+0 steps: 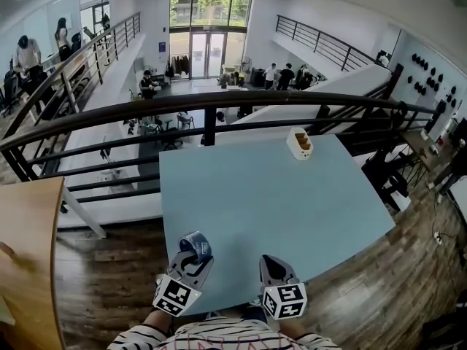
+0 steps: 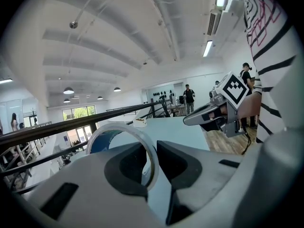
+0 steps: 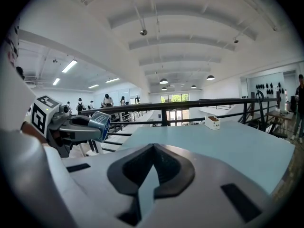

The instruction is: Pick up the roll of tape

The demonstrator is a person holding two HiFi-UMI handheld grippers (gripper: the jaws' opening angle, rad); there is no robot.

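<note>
Holding tape roll (image 2: 102, 141), seemingly; left tongs (image 2: 152, 161)

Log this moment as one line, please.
left gripper: shut on blue roll of tape | right gripper: shut, empty | small white box: on light-blue table

Table (image 1: 292, 210) ahead, small container (image 1: 300, 144) on it near the far edge (right of centre), railing (image 1: 219, 102) behind, left gripper (image 1: 194, 255) and right gripper (image 1: 270, 265) side by side over the near edge, roll of tape (image 1: 198, 242) between the left one's jaws.
</note>
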